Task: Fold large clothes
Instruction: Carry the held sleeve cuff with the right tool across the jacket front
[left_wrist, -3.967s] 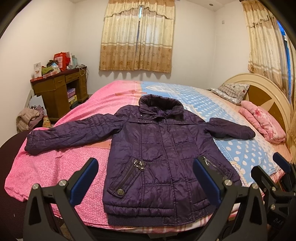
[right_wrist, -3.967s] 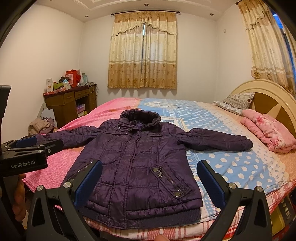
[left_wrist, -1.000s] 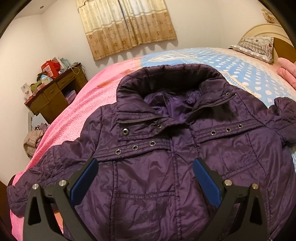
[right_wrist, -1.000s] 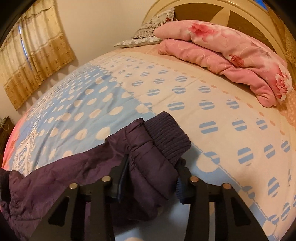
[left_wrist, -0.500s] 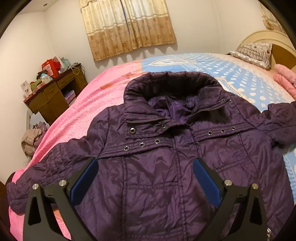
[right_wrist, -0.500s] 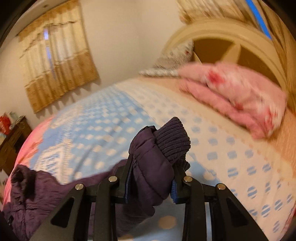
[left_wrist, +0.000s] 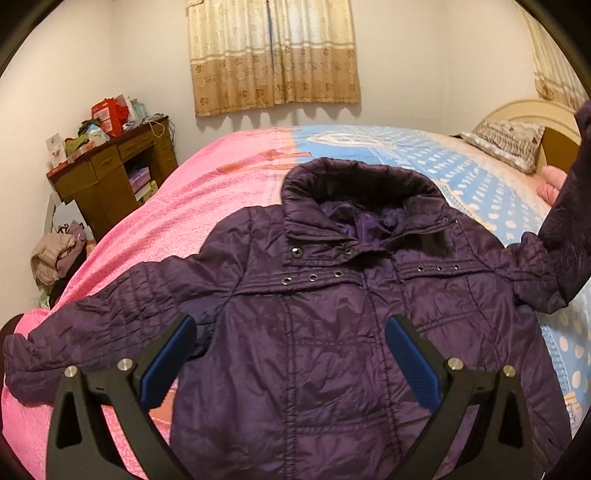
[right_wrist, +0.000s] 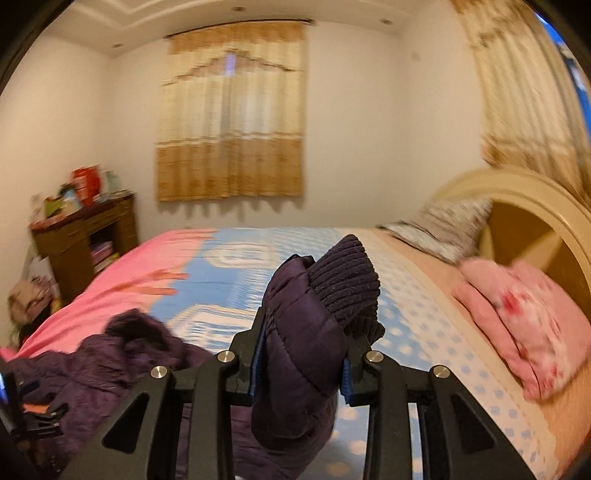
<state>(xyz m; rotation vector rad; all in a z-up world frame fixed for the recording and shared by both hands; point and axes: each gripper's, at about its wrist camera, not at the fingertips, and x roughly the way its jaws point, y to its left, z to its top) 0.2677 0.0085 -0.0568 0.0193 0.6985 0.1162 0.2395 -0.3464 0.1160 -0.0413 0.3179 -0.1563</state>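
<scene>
Jacket (left_wrist: 332, 332) spread face-up on the bed (left_wrist: 184, 206). Right gripper (right_wrist: 301, 365), fingers clamped on the sleeve (right_wrist: 306, 332) near its cuff, holds it raised for folding inward. Left gripper (left_wrist: 291, 354), fingers wide and empty, hovers above the chest.

The jacket (left_wrist: 332, 332) lies front-up on the bed (left_wrist: 221, 192), collar toward the curtained window (left_wrist: 273, 55). Its one sleeve (left_wrist: 96, 325) stretches left across the bed; the other sleeve (right_wrist: 306, 347) is raised off it at the right. A pillow (left_wrist: 506, 142) lies by the headboard (left_wrist: 532, 114), far right. A cluttered table (left_wrist: 110, 173) stands left of the bed.
</scene>
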